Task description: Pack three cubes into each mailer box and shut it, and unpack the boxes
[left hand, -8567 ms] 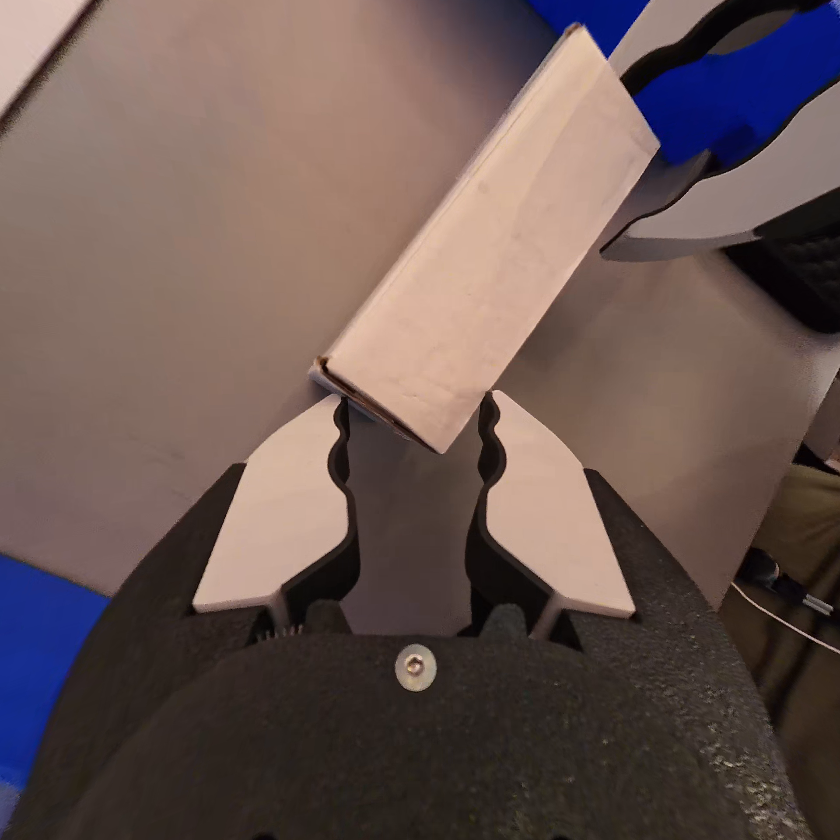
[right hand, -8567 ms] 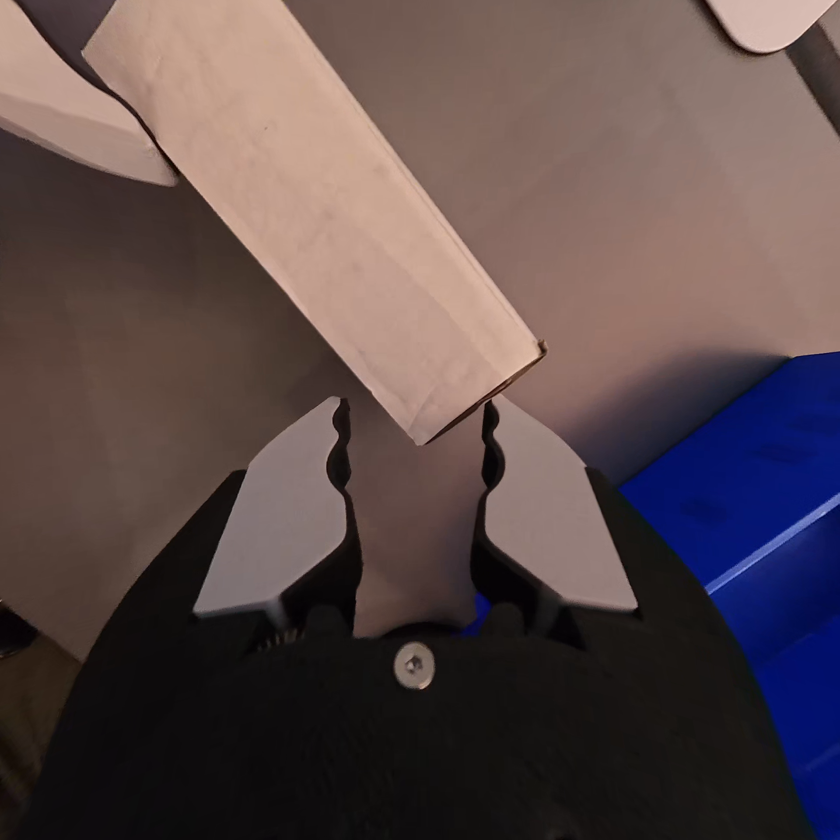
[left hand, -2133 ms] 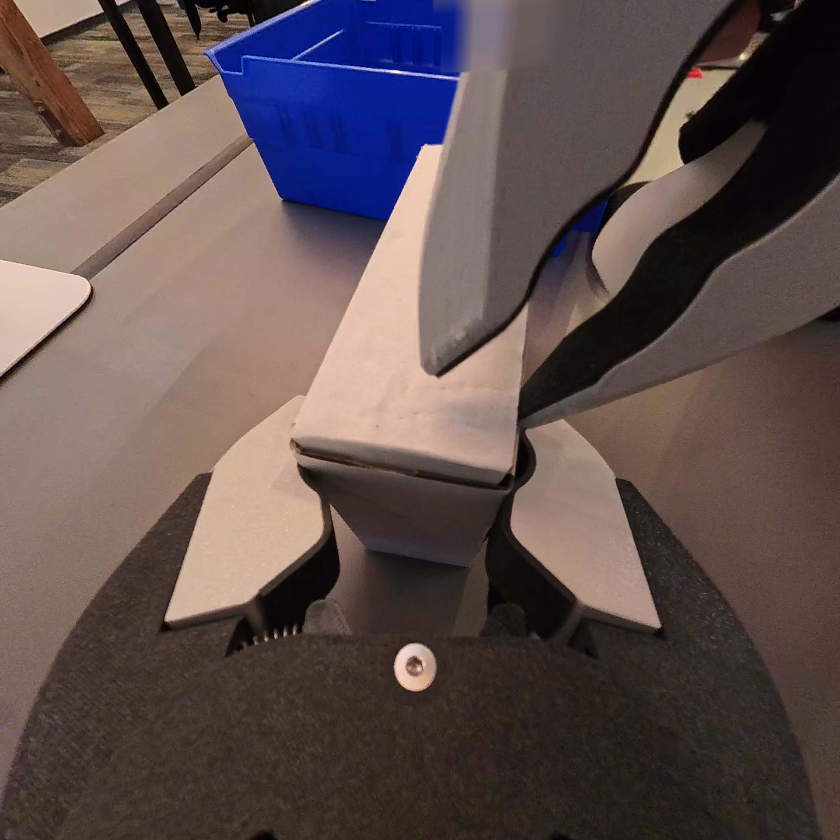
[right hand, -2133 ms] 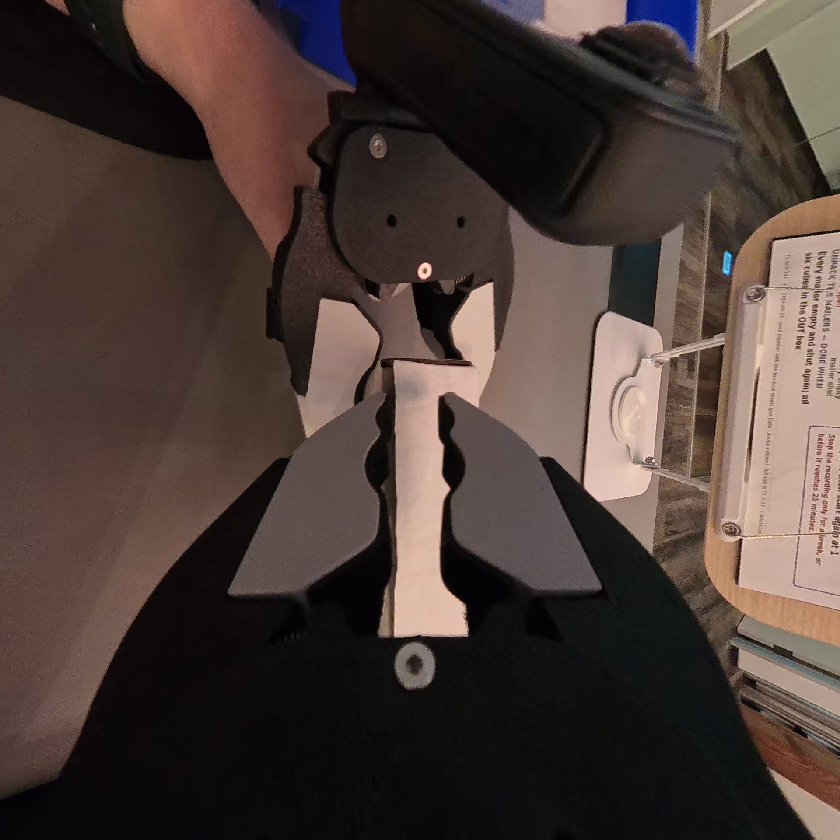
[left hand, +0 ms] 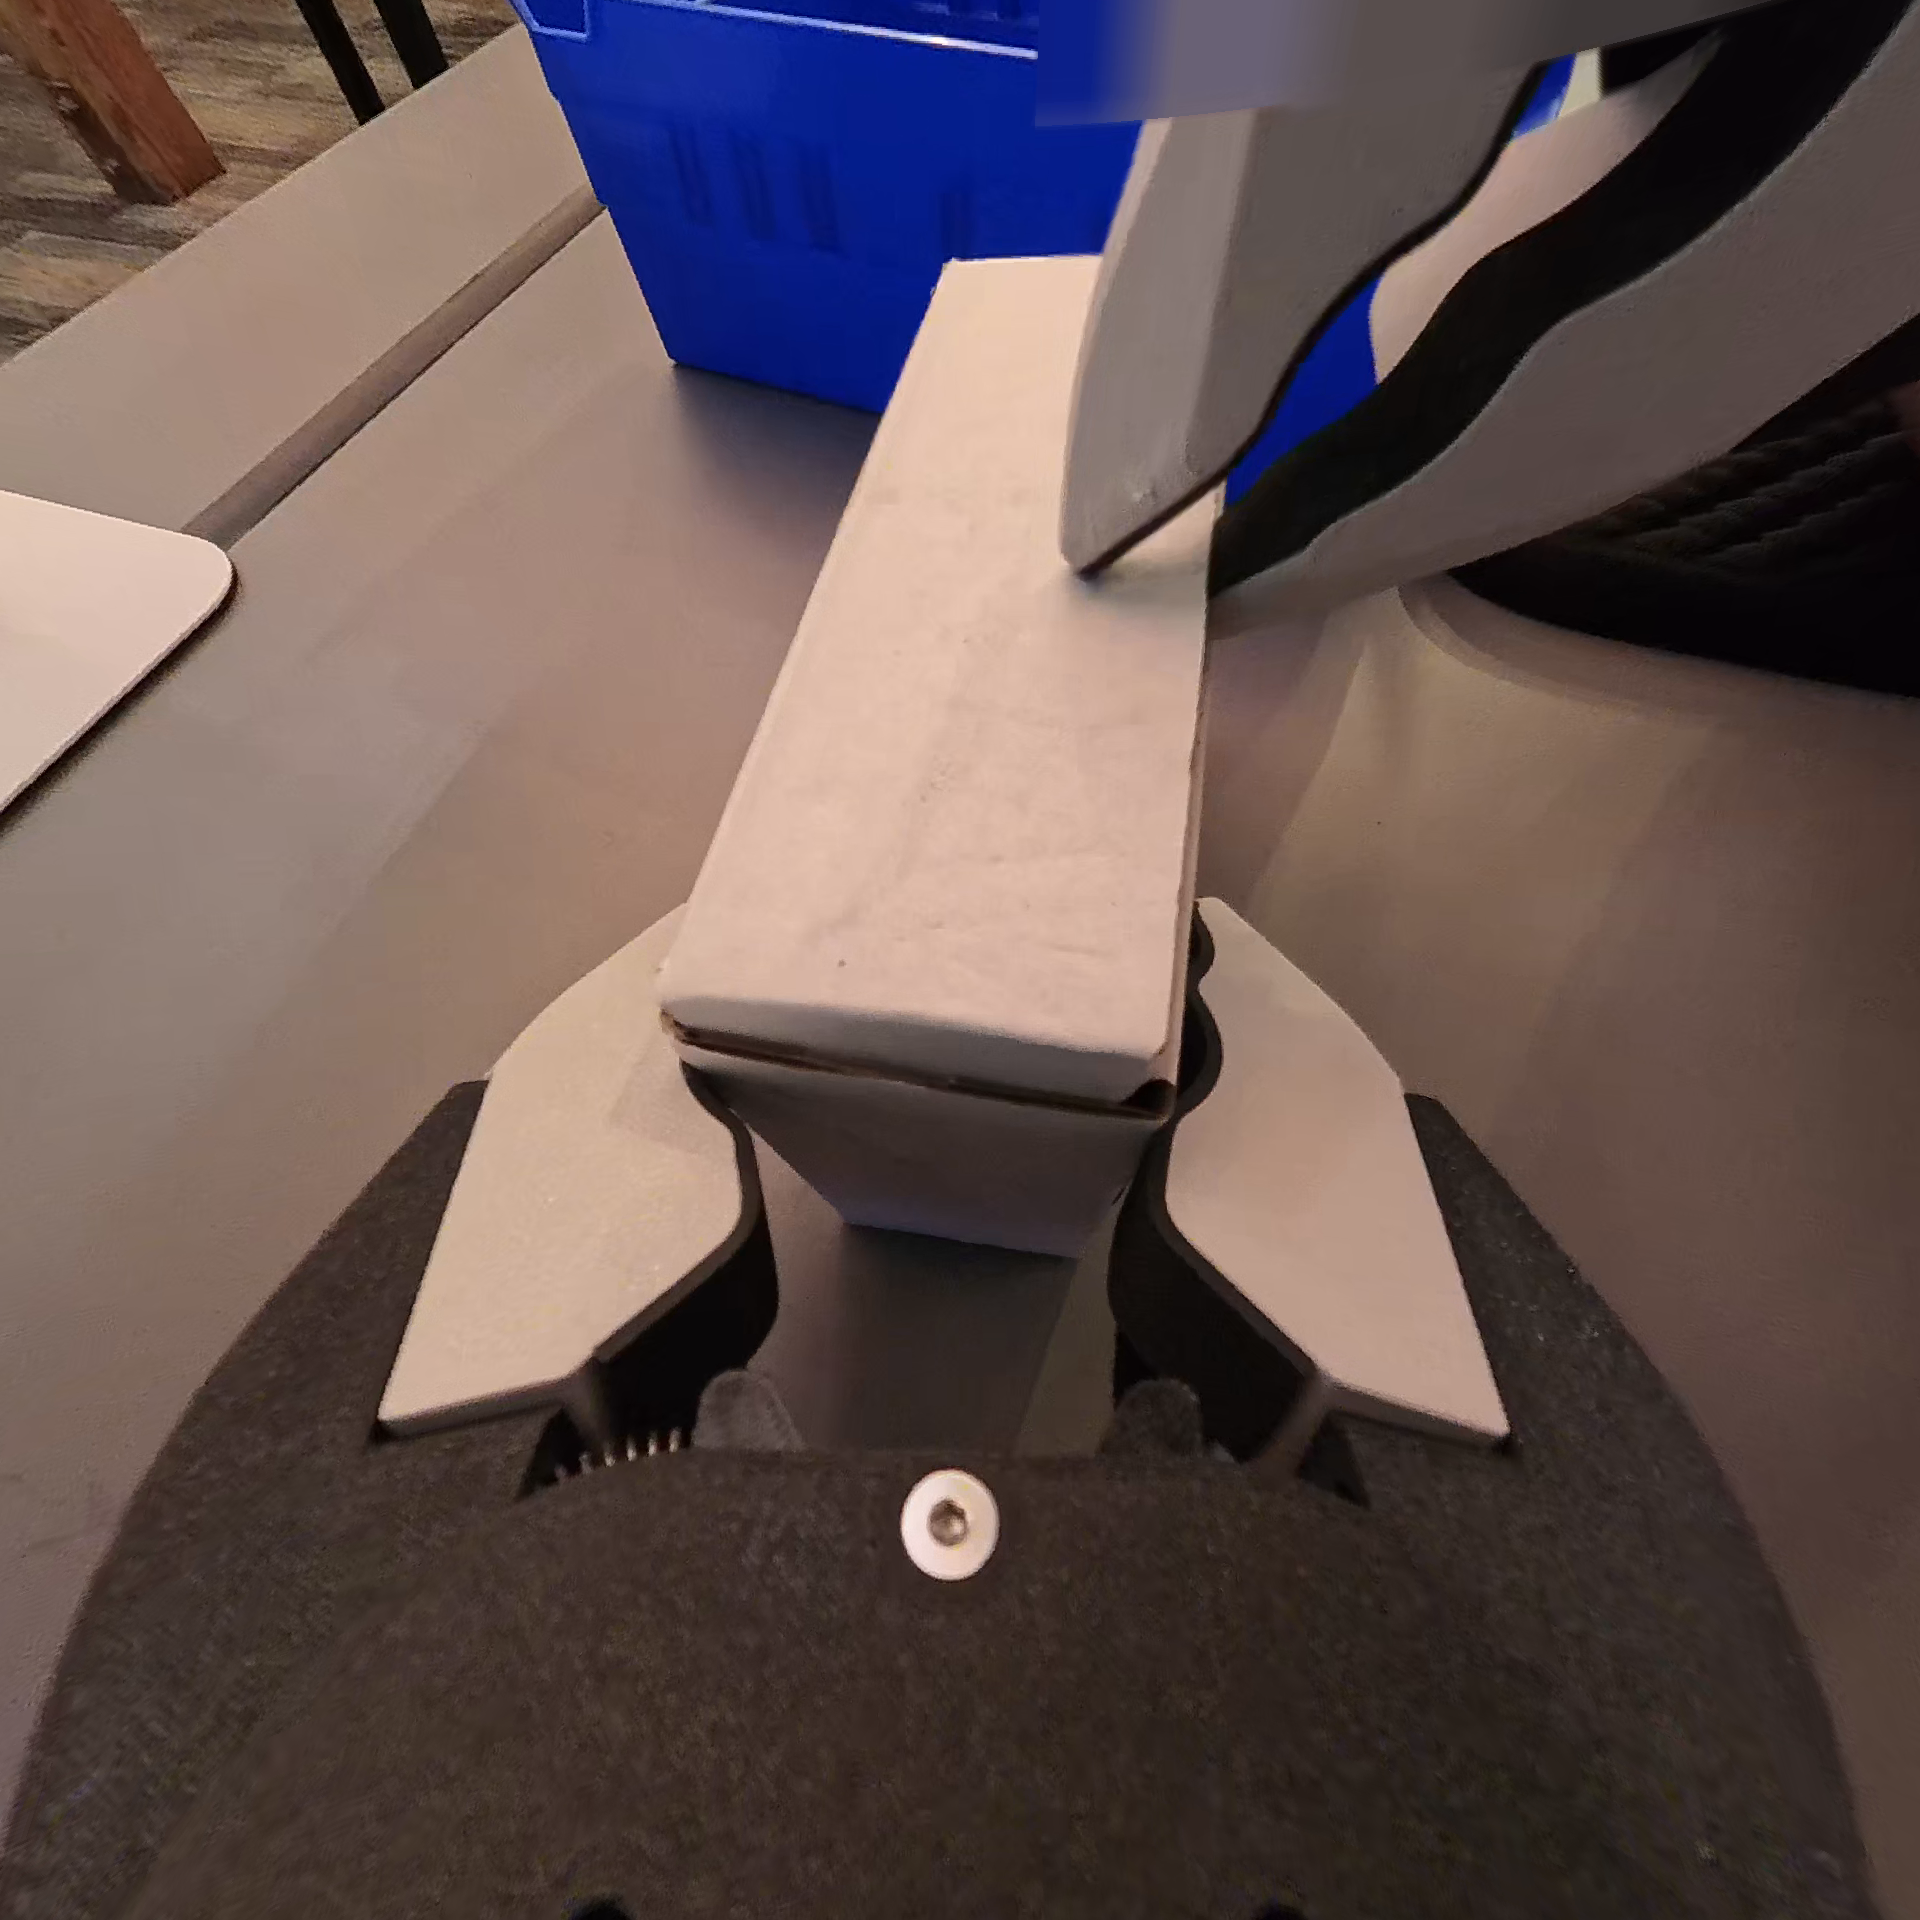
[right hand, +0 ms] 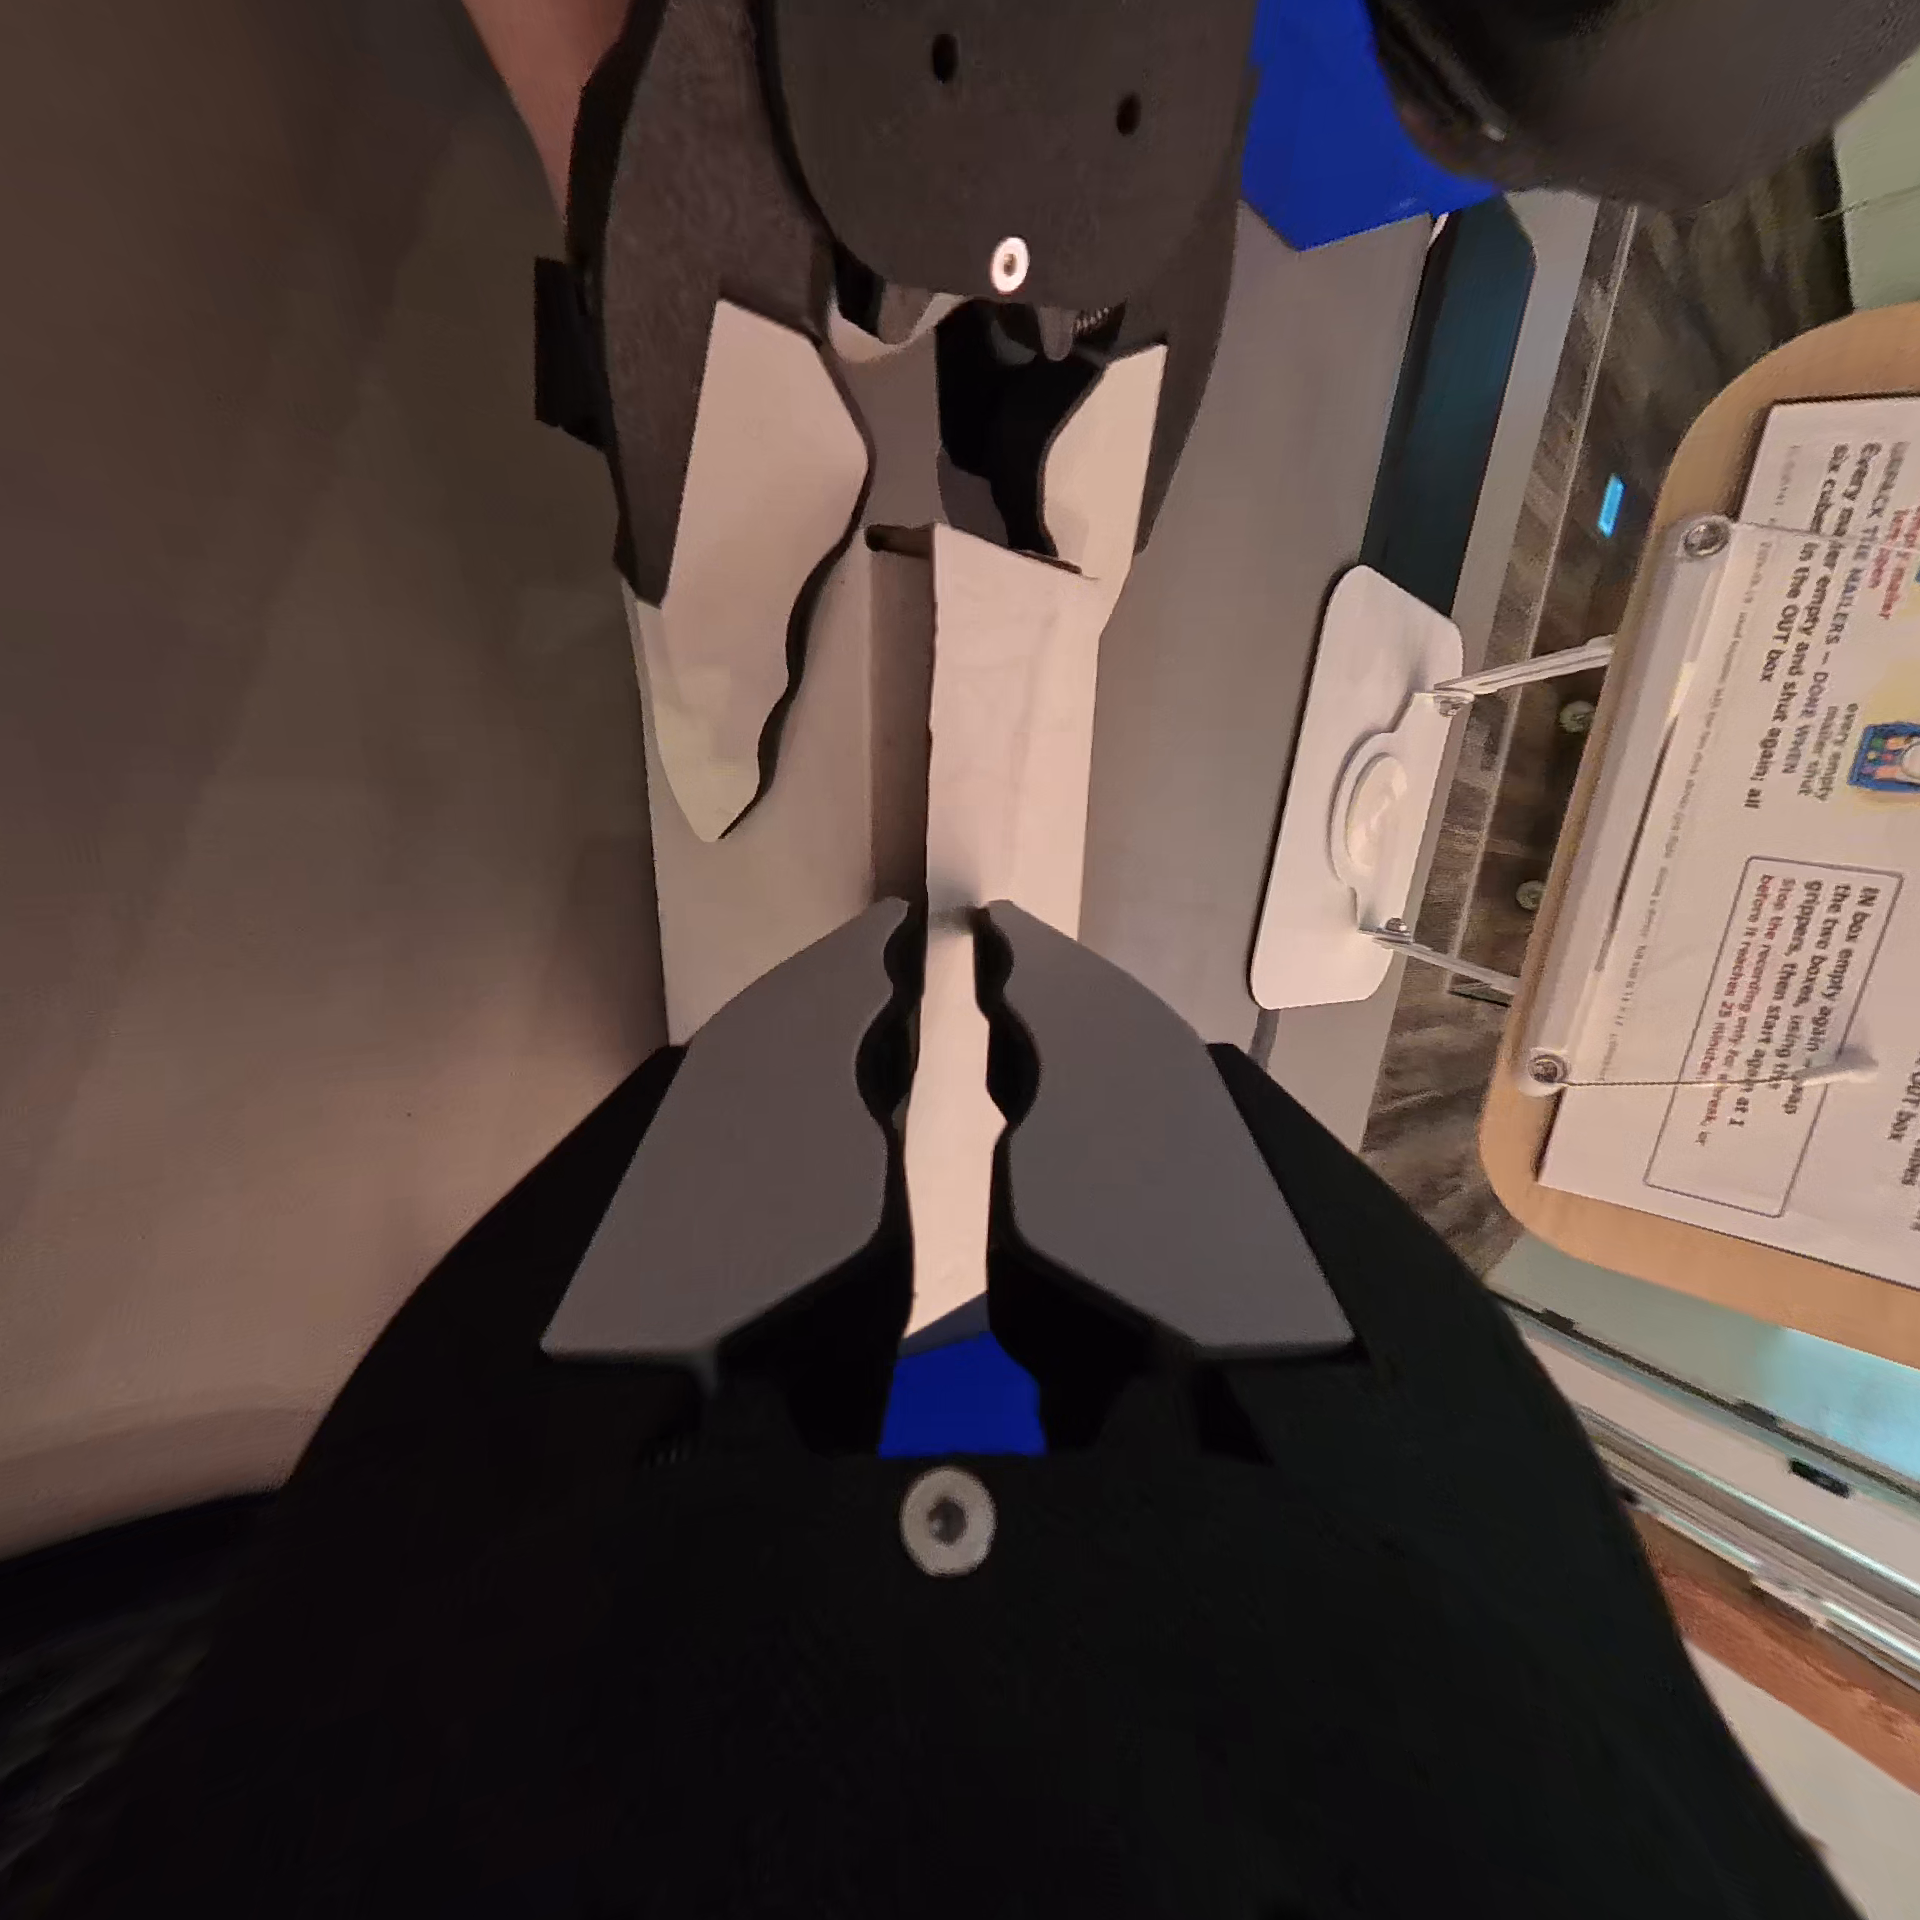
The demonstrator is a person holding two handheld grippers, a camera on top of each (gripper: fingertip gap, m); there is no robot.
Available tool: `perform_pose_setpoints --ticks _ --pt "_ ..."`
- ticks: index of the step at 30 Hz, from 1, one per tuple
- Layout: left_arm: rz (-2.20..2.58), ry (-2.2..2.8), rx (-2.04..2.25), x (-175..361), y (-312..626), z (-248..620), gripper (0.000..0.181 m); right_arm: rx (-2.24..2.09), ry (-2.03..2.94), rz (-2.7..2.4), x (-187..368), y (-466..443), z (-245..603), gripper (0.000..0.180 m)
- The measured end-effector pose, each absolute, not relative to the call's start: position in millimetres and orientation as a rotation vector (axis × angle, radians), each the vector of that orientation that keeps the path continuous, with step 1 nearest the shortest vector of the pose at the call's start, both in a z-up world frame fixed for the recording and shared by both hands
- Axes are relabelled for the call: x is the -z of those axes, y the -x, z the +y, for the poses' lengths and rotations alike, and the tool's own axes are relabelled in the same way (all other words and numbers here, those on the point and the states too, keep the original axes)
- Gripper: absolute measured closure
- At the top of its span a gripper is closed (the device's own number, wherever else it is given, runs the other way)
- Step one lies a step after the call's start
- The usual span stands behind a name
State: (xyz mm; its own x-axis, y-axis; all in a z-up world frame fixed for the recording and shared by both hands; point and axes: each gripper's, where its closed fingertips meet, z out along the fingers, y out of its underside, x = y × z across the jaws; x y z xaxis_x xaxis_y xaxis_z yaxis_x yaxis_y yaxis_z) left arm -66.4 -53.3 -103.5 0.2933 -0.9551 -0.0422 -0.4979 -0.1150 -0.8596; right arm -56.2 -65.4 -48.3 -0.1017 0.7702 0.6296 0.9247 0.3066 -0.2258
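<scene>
Left claw (left hand: 940,1039) clamps the near end of the white mailer box (left hand: 977,727), which lies on the grey surface (left hand: 416,675); its long axis runs straight away from that claw toward the blue bin (left hand: 810,177); right claw (right hand: 948,914), jaws nearly closed, pinches the lid edge farther along, so the lift looks to be its job.

A smooth grey table (left hand: 395,665) carries everything here. On it lies a long white cardboard box (left hand: 966,748), lengthwise away from the left wrist camera, and just beyond its far end stands a blue plastic bin (left hand: 821,197). At the table's left edge sits a flat white pad with rounded corners (left hand: 83,623), well apart from the box.
</scene>
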Motion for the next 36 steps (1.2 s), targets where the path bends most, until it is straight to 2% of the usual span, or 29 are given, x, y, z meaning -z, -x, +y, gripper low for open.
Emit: perform_pose_setpoints --ticks 11,18,29,36 --pt "1.342 1.746 0.654 105.3 68.2 -51.5 0.1 0.175 1.574 -1.801 34.8 58.2 -59.3 0.174" --pt "1.328 1.755 0.653 105.1 68.3 -49.9 0.101 0.299 1.501 -1.862 45.7 45.0 -50.1 0.165" --pt "1.385 1.724 0.667 105.0 65.8 -57.5 0.101 0.135 1.619 -1.862 43.5 41.7 -57.7 0.168" --pt "1.511 1.582 0.531 103.5 58.7 -69.1 0.101 -0.036 1.686 -1.788 20.2 34.4 -66.9 0.176"
